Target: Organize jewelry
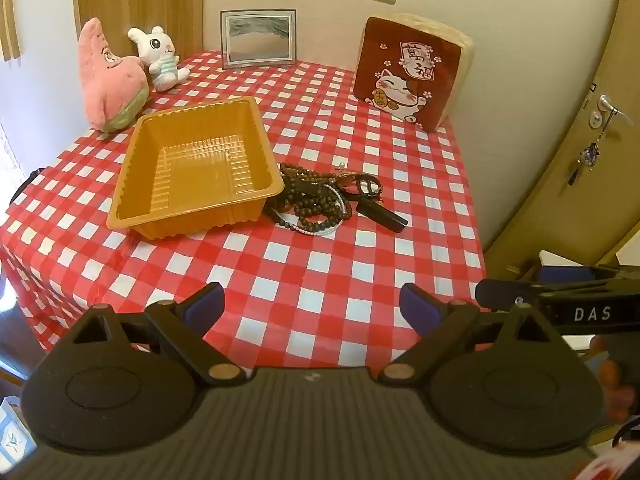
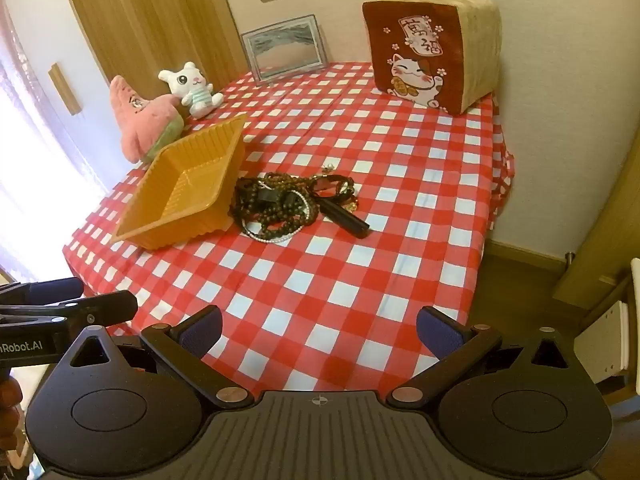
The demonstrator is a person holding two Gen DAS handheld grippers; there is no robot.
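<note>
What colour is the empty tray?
Golden orange tray, clearest in the left wrist view.

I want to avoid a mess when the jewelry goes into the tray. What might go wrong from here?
1. The bead strands lie tangled in one heap, so lifting one may drag others or the black strap along.
2. The light orange tray touches the heap and could slide if nudged.
3. A small earring lies apart and is easily missed.
</note>
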